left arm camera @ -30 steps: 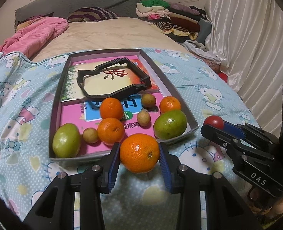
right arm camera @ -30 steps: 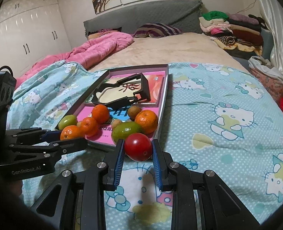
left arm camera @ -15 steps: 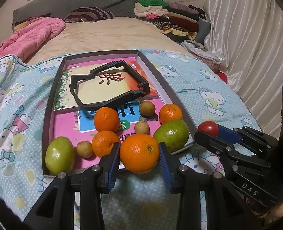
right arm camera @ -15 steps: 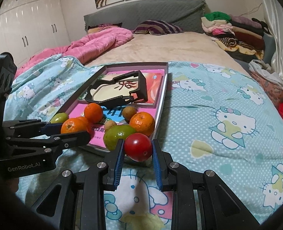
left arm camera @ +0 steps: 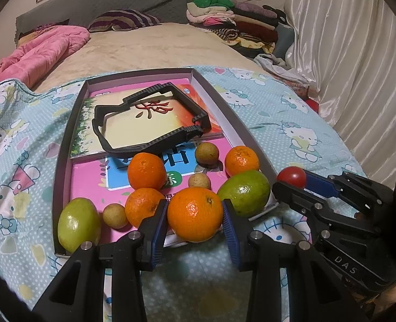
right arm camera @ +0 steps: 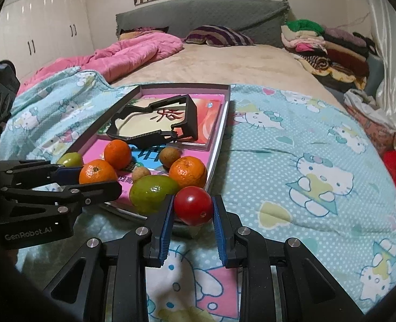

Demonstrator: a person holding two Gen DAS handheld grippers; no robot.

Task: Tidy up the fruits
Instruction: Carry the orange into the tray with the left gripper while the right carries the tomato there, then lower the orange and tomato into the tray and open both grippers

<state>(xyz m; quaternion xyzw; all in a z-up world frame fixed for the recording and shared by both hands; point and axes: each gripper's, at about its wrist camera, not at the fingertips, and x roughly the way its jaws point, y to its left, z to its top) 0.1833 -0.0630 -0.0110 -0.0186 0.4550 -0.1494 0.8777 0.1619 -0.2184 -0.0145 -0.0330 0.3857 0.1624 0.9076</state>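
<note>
Left gripper (left arm camera: 195, 214): closed on an orange (left arm camera: 194, 214), held over the near edge of the tray (left arm camera: 63, 145); right gripper (right arm camera: 192, 207): closed on a tomato (right arm camera: 193, 205) at the tray's near right corner. Risk: the near edge is crowded with oranges and a green mango (right arm camera: 152, 193); a release there may send fruit rolling over the low rim onto the bedspread (right arm camera: 291, 145); the grippers, close together, may also knock each other.
</note>
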